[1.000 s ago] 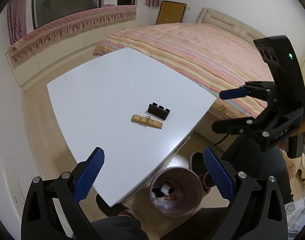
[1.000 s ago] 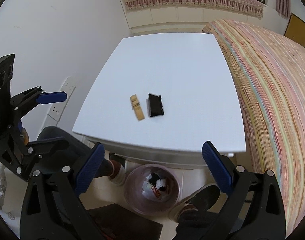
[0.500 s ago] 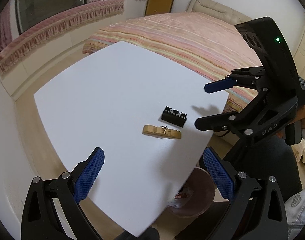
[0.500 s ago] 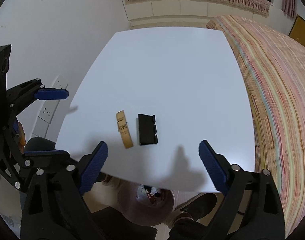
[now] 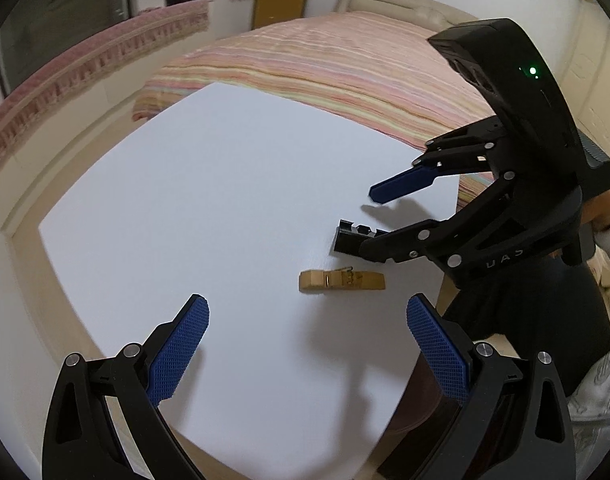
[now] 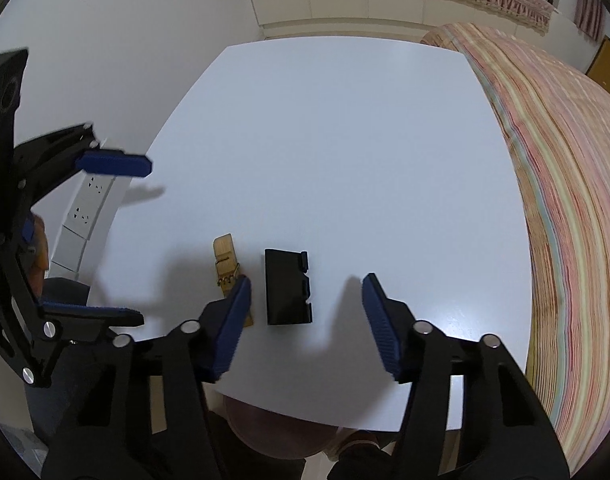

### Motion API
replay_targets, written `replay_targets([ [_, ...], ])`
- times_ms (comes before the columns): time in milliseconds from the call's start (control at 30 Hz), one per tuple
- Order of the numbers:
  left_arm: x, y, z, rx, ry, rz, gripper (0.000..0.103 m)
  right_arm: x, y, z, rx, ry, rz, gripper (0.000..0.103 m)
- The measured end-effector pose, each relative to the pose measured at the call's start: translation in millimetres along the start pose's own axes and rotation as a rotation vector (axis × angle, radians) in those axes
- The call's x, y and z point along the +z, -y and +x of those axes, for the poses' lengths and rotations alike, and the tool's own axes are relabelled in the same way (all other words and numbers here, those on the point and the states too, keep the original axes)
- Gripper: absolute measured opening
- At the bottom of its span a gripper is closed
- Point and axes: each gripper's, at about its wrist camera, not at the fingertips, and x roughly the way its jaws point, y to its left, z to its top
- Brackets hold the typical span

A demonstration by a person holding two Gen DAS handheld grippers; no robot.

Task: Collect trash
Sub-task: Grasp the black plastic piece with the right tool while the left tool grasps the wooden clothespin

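Note:
A black plastic piece point(image 6: 287, 298) and a wooden clothespin point(image 6: 227, 268) lie side by side near the front edge of the white table point(image 6: 345, 140). My right gripper point(image 6: 307, 280) hangs just over the black piece, one finger on each side. Its jaws are closing, and the pads stand clear of the piece. Its left finger hides the near end of the clothespin. In the left wrist view the clothespin point(image 5: 341, 281) lies just beyond my open left gripper point(image 5: 307, 320), with nothing between its fingers. The right gripper point(image 5: 369, 220) straddles the black piece point(image 5: 347, 240) there.
A pinkish trash bin point(image 6: 273, 432) stands on the floor under the table's near edge, mostly hidden. A striped bed point(image 6: 565, 200) borders the table on the right. A wall socket strip point(image 6: 89, 208) is on the left. A person's dark-clothed legs point(image 5: 525, 320) are beside the table.
Both grippers have moved forward and down over the table toward the two items. The right jaws have narrowed around the black piece. The bin has slipped under the table edge in both views.

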Motion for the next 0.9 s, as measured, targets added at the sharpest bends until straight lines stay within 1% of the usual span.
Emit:
replay_targets([
  [67,3,0,4,-0.025,-0.010,0.038,0.095,0,-1,2,0.002,-0.007,-0.009,0.042],
  [100,4,1,5,-0.033,-0.013,0.056,0.095,0,-2,3,0.001,-0.004,-0.016,0.042],
  [200,6,3,10,-0.065,-0.024,0.113,0.095,1,-3,4,0.006,-0.005,-0.028,0.033],
  [267,8,5,15,-0.088,-0.035,0.157,0.095,1,-3,4,0.001,-0.006,-0.042,0.024],
  [500,7,8,30,-0.114,-0.057,0.290,0.095,0,1,3,0.014,-0.004,-0.037,0.023],
  [567,9,9,35,-0.115,-0.064,0.312,0.090,1,3,3,0.020,-0.002,-0.029,0.023],
  [600,9,9,38,-0.117,-0.074,0.322,0.083,4,4,4,0.021,-0.001,-0.027,0.023],
  [633,9,9,40,-0.114,-0.080,0.324,0.079,4,5,4,0.022,0.000,-0.024,0.023],
  [700,18,3,47,-0.107,-0.071,0.331,0.077,5,6,5,0.021,0.003,-0.021,0.023],
  [767,20,2,48,-0.105,-0.056,0.322,0.072,6,9,5,0.018,0.005,-0.019,0.023],
  [867,23,4,48,-0.111,-0.043,0.302,0.060,7,11,6,0.014,0.010,-0.020,0.023],
  [900,24,4,47,-0.109,-0.040,0.294,0.052,5,10,5,0.012,0.011,-0.021,0.023],
])
